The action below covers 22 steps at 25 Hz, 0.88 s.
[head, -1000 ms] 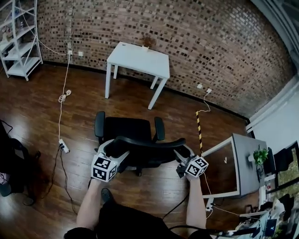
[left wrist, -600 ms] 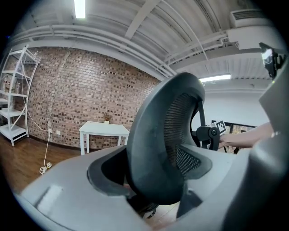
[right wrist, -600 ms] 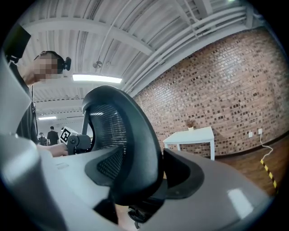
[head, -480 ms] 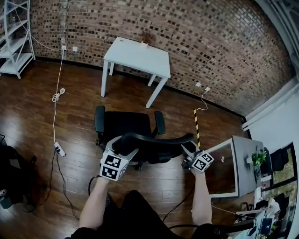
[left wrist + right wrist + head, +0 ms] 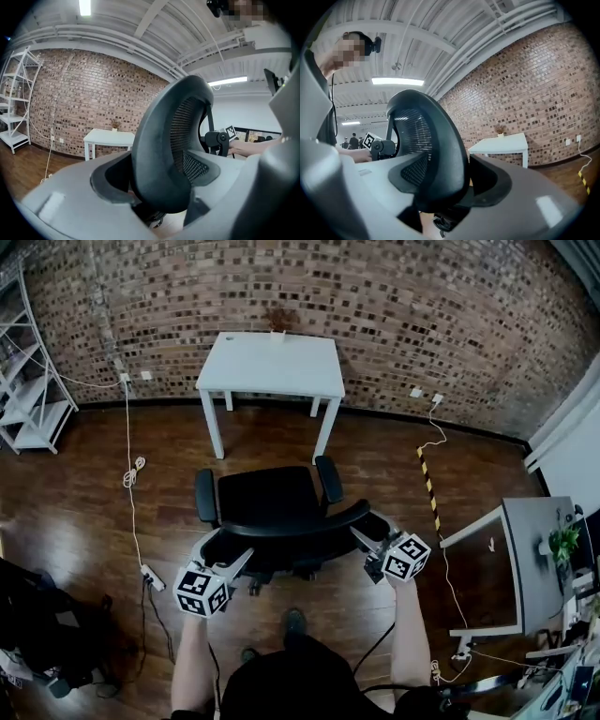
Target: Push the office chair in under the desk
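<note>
- The left gripper [image 5: 228, 557] and right gripper [image 5: 370, 542] each clamp 1 end of the curved backrest [image 5: 291, 524] of the black mesh office chair [image 5: 267, 495].
- The backrest runs left to right between them. The seat faces the white rectangular desk [image 5: 272, 362] at the brick wall [image 5: 422, 315].
- The chair stands on the dark wooden floor [image 5: 84, 474], near the desk but not yet under it.
- The gripper views show the mesh weave. Only the head view shows the seat and 2 armrests [image 5: 204, 495].
- The marker cubes [image 5: 202, 592] carry black-and-white square patterns.

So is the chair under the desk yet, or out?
Out. The office chair stands on the floor short of the white desk, its seat wholly in the open.
</note>
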{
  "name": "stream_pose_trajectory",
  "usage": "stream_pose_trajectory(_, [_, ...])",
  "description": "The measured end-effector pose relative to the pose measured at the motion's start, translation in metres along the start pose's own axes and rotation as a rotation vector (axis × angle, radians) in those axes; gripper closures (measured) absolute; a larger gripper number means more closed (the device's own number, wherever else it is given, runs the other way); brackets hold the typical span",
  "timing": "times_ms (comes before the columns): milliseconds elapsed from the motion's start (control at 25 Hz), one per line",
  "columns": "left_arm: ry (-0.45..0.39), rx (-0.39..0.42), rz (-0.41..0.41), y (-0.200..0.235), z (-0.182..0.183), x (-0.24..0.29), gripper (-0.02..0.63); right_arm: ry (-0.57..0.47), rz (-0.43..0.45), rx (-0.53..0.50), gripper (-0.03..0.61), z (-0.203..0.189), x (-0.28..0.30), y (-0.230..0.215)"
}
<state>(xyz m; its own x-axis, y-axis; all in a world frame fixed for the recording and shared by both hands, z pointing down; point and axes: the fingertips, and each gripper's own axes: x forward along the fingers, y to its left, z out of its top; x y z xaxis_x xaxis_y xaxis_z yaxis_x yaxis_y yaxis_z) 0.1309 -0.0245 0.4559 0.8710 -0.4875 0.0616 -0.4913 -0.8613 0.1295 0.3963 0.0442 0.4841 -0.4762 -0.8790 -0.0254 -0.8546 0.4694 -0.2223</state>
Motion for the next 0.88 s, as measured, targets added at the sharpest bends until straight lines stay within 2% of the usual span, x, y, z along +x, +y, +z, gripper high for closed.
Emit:
stream_pose_trajectory(200, [-0.014,0.007,-0.007,0.011,-0.018,0.047,0.189,0.002,0.010,-0.014,0.307,-0.003,0.008,-0.040])
stream_pose_trajectory(400, [-0.027,-0.012,-0.007,0.069,-0.044,0.086,0.189,0.011,-0.006,-0.025,0.307,-0.021,0.059,-0.078])
stream_pose_trajectory(640, [-0.014,-0.019,-0.006,0.101,-0.020,0.129,0.190,0.015,-0.017,0.004,0.307,0.003,0.093,-0.116])
stream_pose_trajectory(880, [-0.054,0.008,-0.036,0.165,-0.052,0.153,0.189,-0.015,-0.045,-0.015,0.307,-0.041,0.147,-0.144])
